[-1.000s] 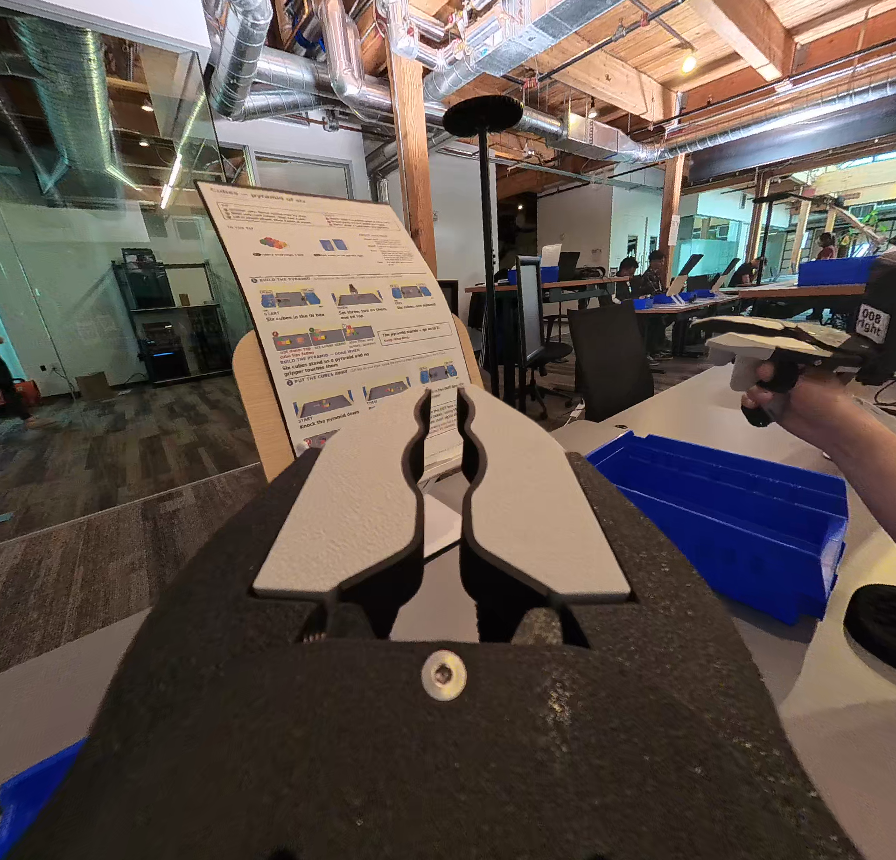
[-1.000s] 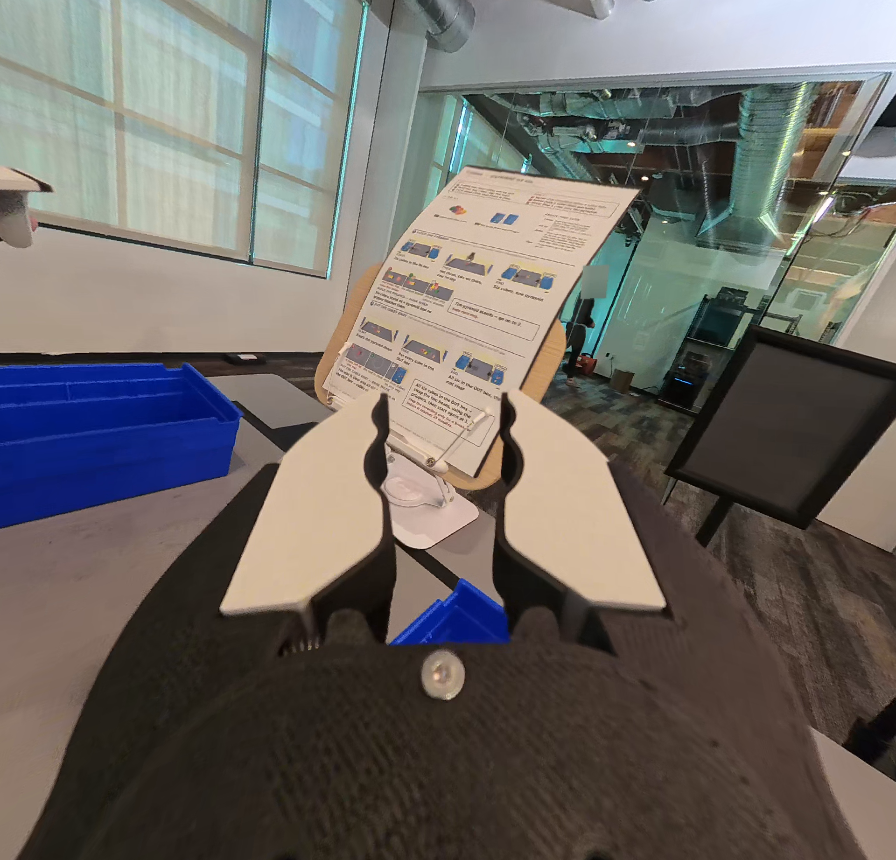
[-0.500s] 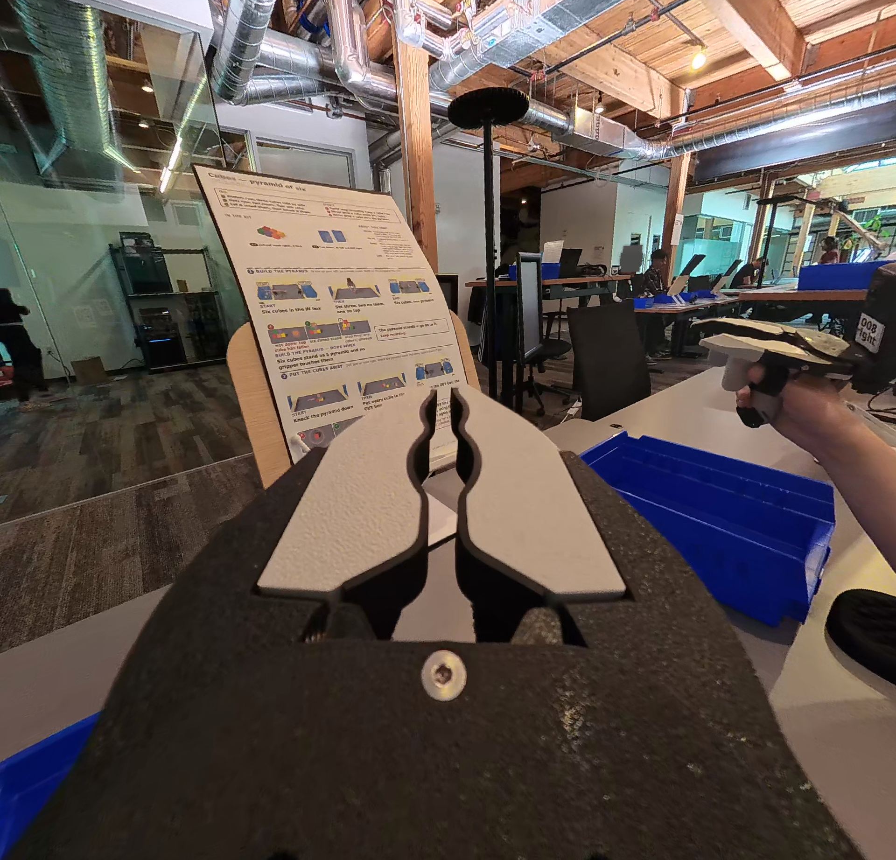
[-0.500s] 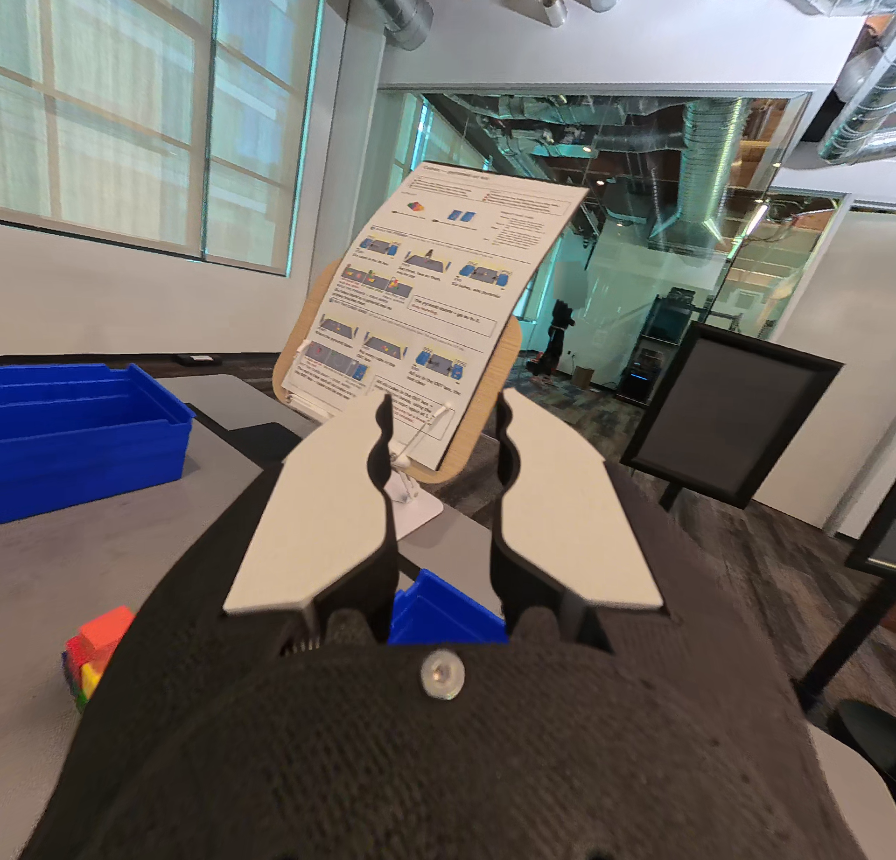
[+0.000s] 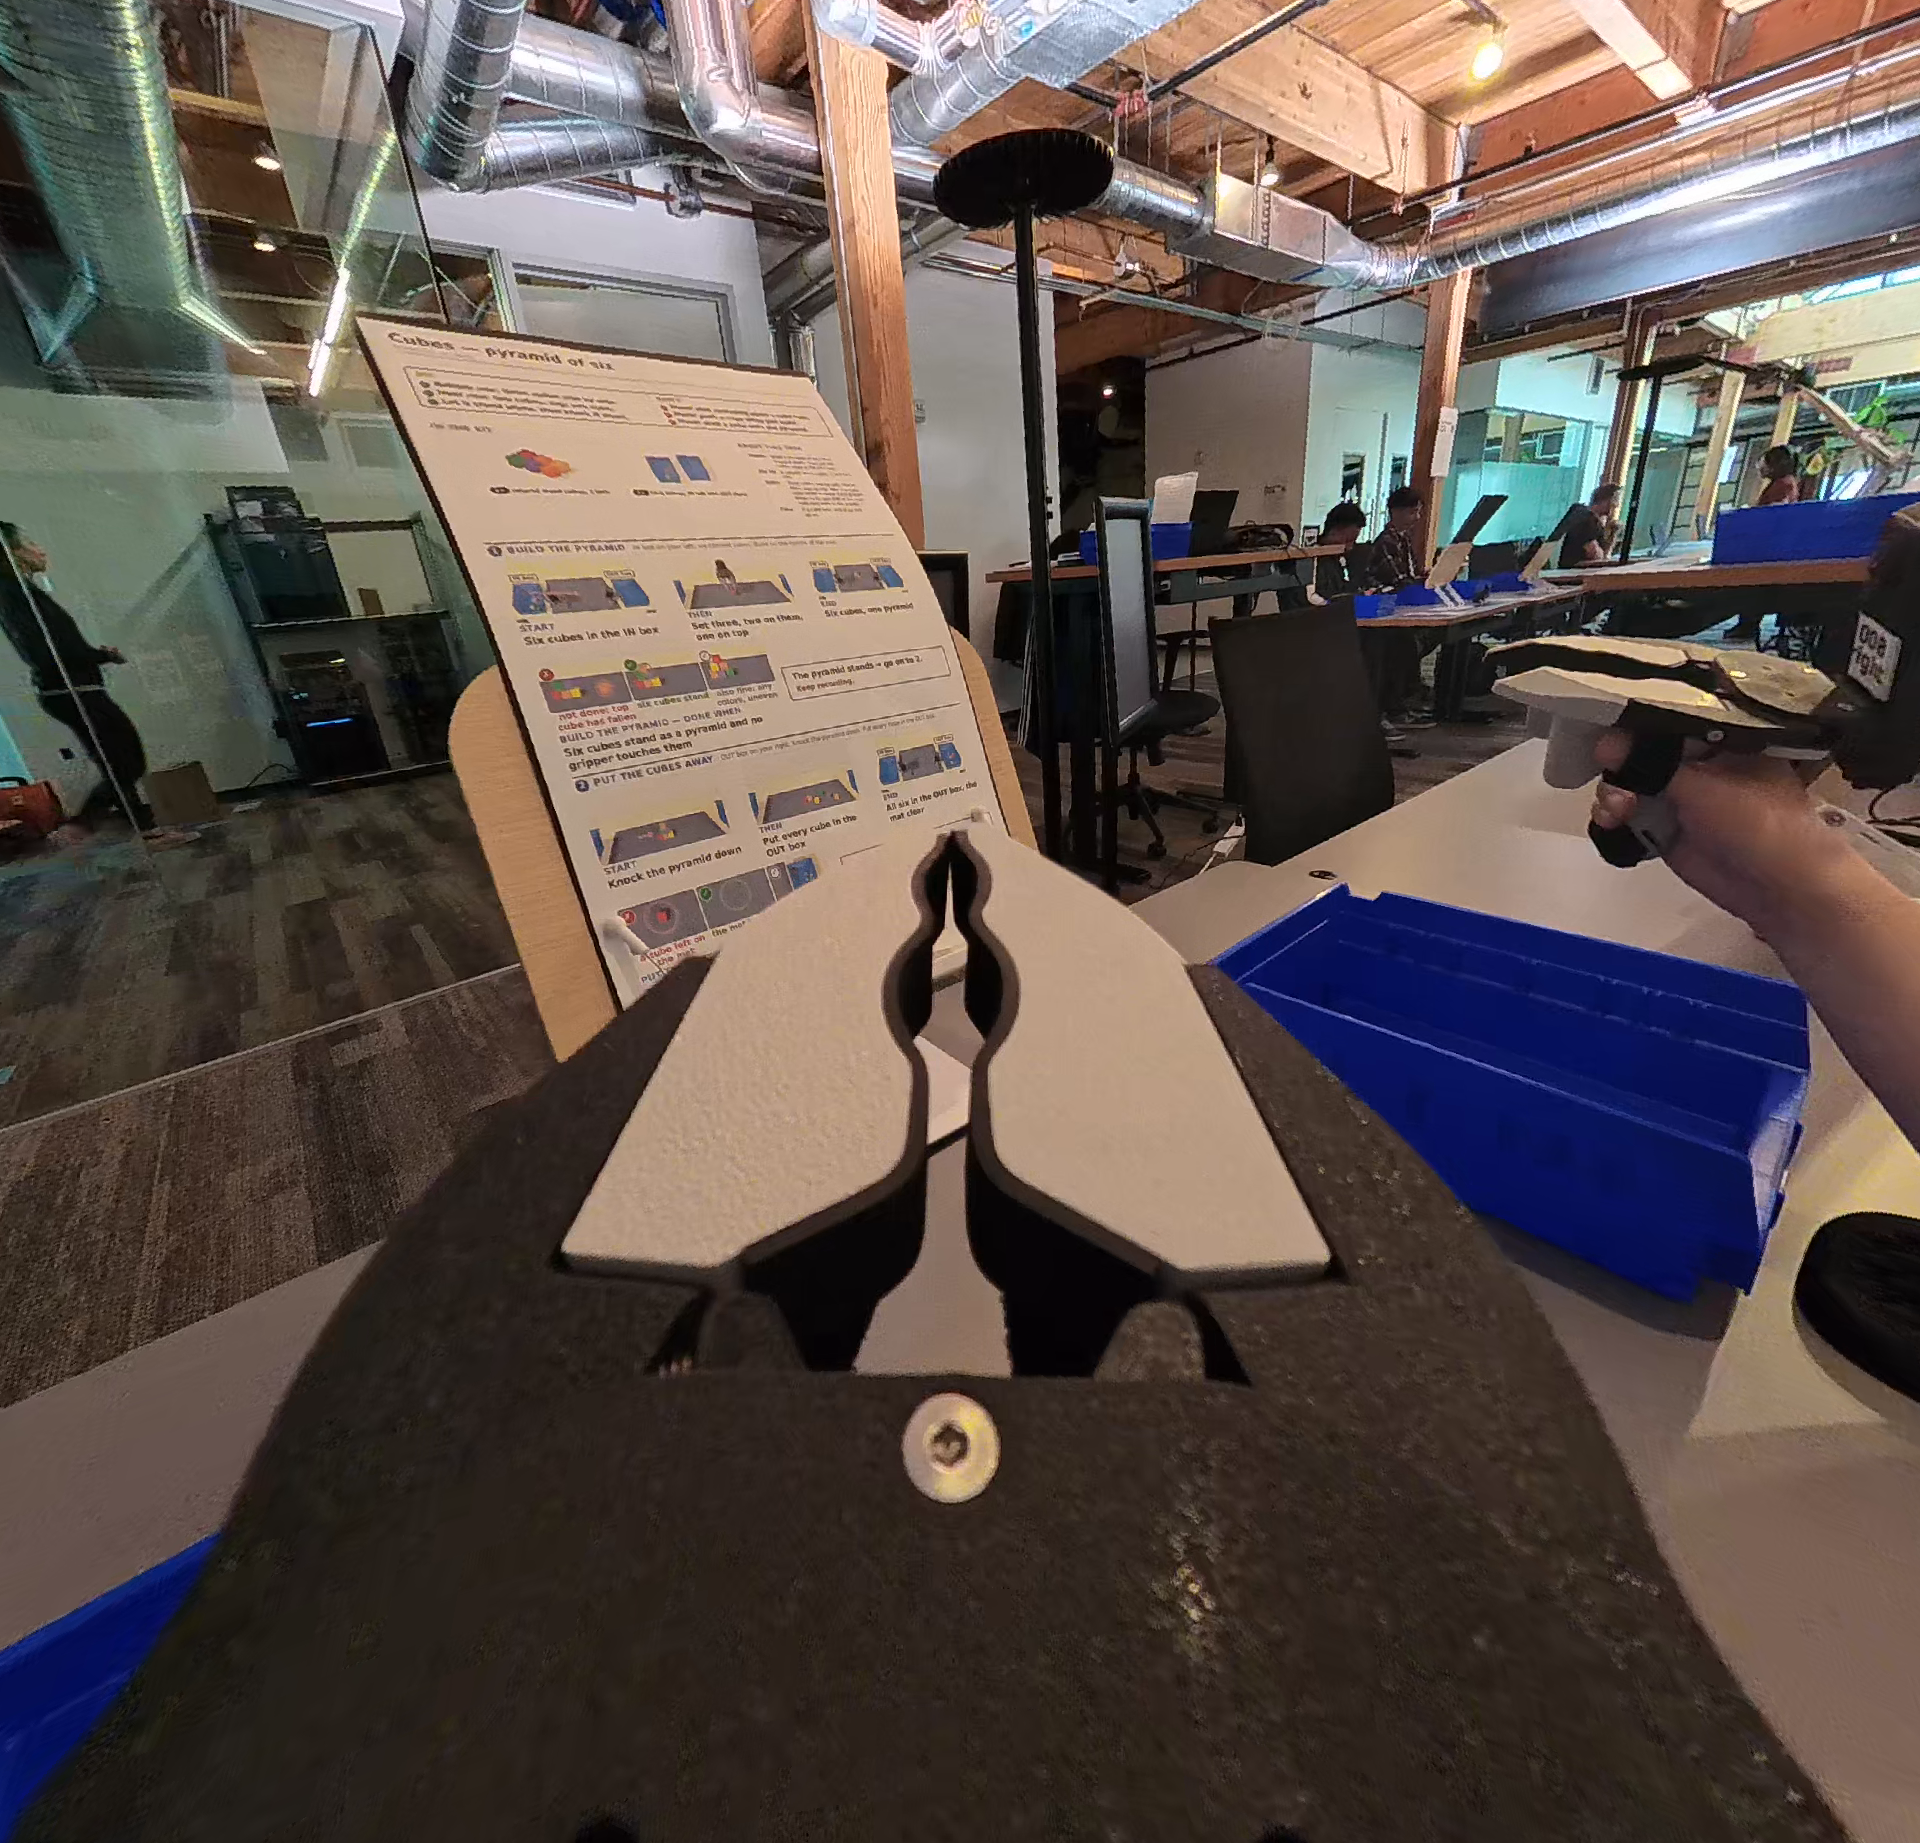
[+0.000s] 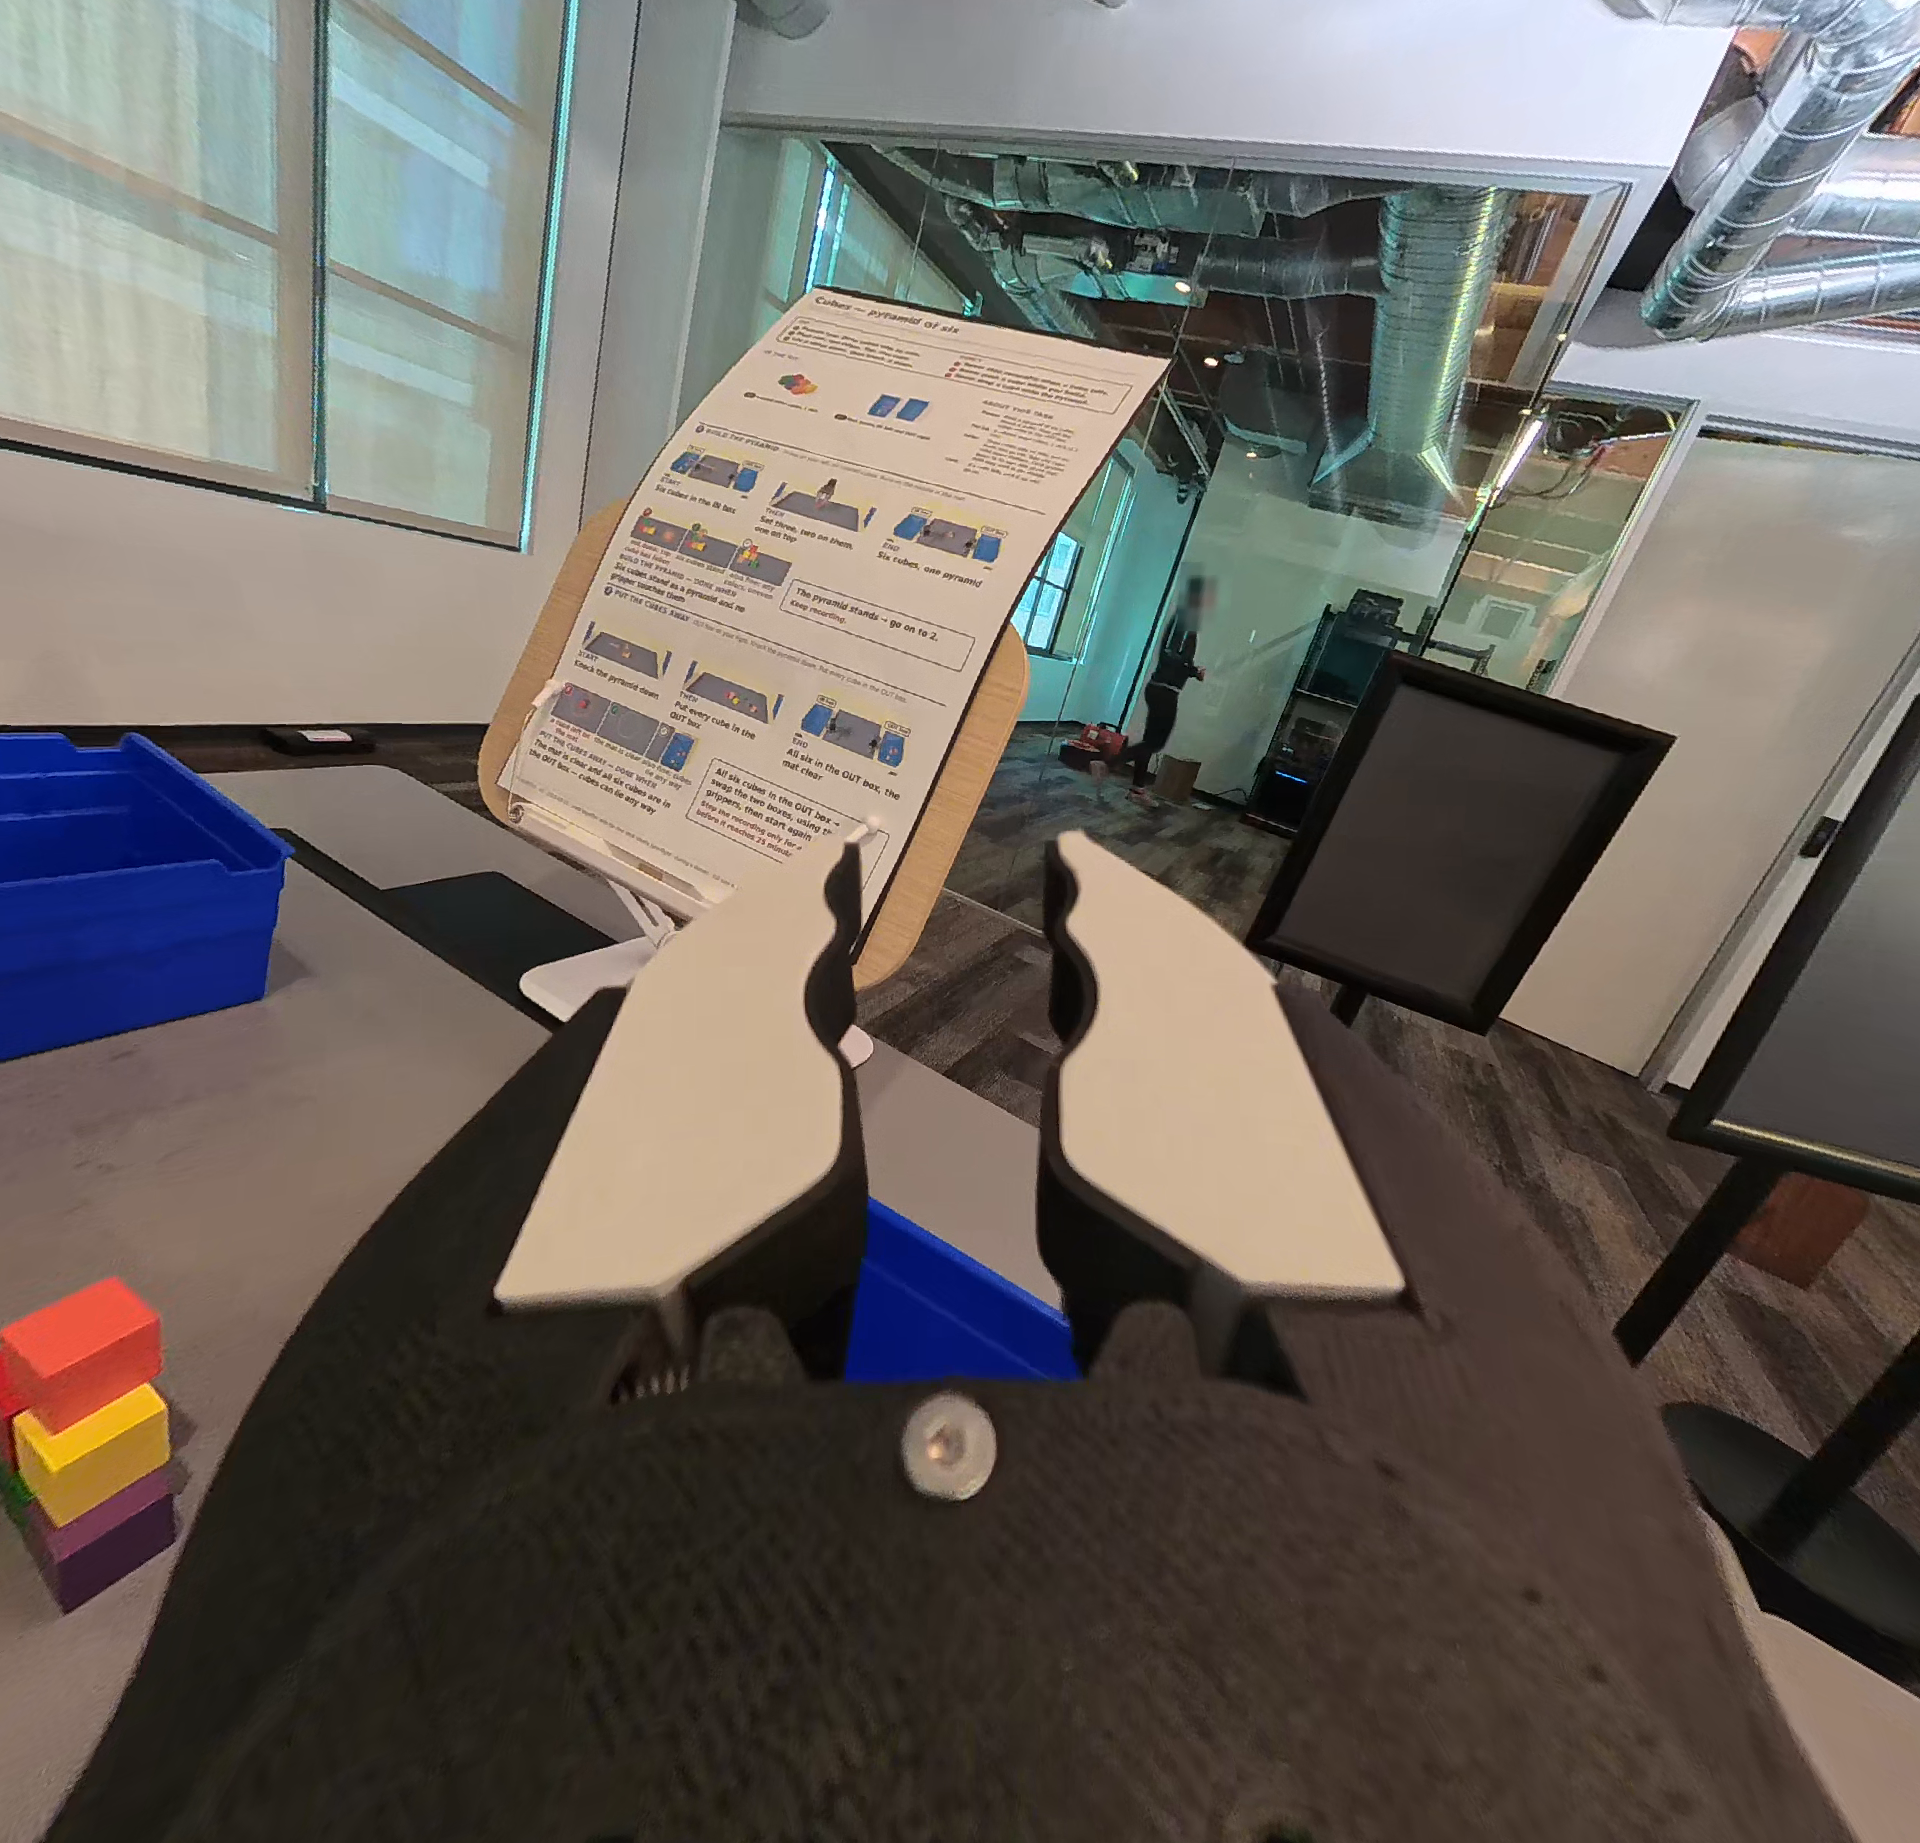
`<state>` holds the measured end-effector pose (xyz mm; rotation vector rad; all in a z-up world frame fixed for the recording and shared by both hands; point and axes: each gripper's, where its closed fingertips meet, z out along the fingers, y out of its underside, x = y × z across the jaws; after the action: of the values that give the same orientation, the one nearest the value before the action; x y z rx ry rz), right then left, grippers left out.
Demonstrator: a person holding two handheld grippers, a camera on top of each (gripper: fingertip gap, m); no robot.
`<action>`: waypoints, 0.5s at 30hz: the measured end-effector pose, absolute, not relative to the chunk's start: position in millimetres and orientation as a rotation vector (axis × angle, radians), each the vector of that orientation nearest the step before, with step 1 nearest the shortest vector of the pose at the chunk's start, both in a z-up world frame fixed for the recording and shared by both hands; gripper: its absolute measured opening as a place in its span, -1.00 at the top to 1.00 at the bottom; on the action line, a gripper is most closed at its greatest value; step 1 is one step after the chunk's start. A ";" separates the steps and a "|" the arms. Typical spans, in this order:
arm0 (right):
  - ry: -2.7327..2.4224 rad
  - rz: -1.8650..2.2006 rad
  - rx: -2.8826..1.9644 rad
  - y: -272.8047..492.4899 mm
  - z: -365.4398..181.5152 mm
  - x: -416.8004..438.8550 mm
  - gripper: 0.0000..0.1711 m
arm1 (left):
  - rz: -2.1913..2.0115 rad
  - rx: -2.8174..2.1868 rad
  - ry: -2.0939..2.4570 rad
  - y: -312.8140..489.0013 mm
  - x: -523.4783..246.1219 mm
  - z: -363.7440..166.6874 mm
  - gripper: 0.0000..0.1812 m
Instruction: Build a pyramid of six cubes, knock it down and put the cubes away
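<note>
My left gripper is shut and empty, raised above the grey table and aimed at the instruction sheet. My right gripper is open and empty; it also shows in the left wrist view, held by a hand at the right. A stack of cubes stands at the lower left of the right wrist view: a red cube on a yellow cube on a purple cube, with a green sliver at the edge. The rest of the stack is cut off.
A blue bin lies on the table to the right of my left gripper. Another blue bin sits at the left in the right wrist view, and a blue edge shows between my right fingers. A black sign frame stands on the floor. Across from one pair of fingers to the other is roughly 40 centimetres. Between my right fingertips and the red cube there is roughly 30 centimetres. Left tips and right tips are each some 35 centimetres from the green sliver.
My left gripper has closed from a narrow gap to touching tips. My right gripper has swung right and tilted down, bringing the cube stack into view, and its jaws have opened a little wider.
</note>
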<state>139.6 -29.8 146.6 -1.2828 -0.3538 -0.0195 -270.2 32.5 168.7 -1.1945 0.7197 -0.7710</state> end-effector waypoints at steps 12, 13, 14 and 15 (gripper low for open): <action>-0.394 0.035 -1.254 -39.7 149.6 134.2 0.99 | -0.754 -1.199 0.732 26.4 -269.6 169.2 1.00; -0.397 0.039 -1.254 -40.3 149.8 134.0 0.99 | -0.755 -1.197 0.734 25.4 -268.9 169.6 1.00; -0.400 0.042 -1.256 -41.0 150.0 133.8 0.99 | -0.752 -1.196 0.738 24.3 -268.1 169.8 1.00; -0.401 0.040 -1.253 -41.9 150.5 133.9 0.99 | -0.746 -1.193 0.740 23.4 -267.6 170.2 1.00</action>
<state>133.9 -41.9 150.5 -1.2535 -0.4013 0.0400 -267.6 23.4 170.2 -1.1930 0.7403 -0.7456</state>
